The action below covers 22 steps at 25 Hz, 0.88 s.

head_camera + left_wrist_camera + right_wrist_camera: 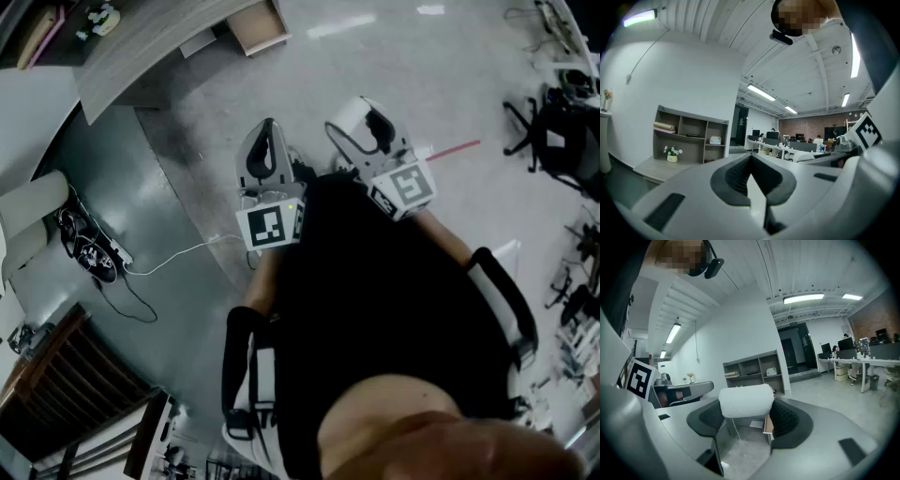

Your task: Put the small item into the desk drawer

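Item: white cylindrical roll, fibrous wound surface, loose thread trailing toward 6 o'clock, clamped crosswise in right gripper. Left gripper closed, empty.

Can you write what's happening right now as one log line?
left gripper: shut, empty | right gripper: shut on white roll | stage: roll carried in air, not put away yet

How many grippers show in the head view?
2. The left gripper is just left of centre, jaws together, nothing between them. The right gripper is beside it on the right, clamped on a white roll. No others seem hidden.
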Motion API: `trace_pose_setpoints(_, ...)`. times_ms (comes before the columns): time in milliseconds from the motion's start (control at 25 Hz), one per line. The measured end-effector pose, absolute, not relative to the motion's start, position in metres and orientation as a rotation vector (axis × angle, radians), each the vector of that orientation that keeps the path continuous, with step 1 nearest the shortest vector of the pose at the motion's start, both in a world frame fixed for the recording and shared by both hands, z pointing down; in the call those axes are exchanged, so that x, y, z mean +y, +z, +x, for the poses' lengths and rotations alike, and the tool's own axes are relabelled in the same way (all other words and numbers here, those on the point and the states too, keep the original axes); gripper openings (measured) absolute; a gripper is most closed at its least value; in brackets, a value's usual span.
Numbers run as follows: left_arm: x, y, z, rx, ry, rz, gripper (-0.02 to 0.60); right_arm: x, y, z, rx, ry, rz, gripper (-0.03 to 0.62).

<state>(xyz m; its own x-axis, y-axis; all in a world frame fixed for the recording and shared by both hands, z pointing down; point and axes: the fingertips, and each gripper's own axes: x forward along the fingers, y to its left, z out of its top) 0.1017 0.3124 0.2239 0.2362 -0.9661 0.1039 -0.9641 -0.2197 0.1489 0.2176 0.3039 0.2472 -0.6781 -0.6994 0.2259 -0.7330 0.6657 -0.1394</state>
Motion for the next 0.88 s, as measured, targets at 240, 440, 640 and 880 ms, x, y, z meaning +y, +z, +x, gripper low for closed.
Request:
trace_pose_setpoints(240,0.309,0.227,0.099,-1.844,-0.018,2.313,-0.011,0.302,0.251,0.214,-2.726,0.322,1.174,0.273)
trace_pose_setpoints(440,0.309,0.230,0.093,-1.862,-0.007,2.288,-0.011,0.301,0.252,0.209,-2.724,0.329,1.165,0.273)
trace_pose_setpoints(640,0.307,0.233,0.078,-1.891,-0.013,2.254,-0.011,0.296,0.252,0.199,-2.733,0.331,1.155,0.273)
trace_pose_setpoints(880,0.308,0.237,0.055,-1.911,-0.018,2.226,-0.011,0.291,0.257,0.181,-2.721,0.359,1.171,0.273)
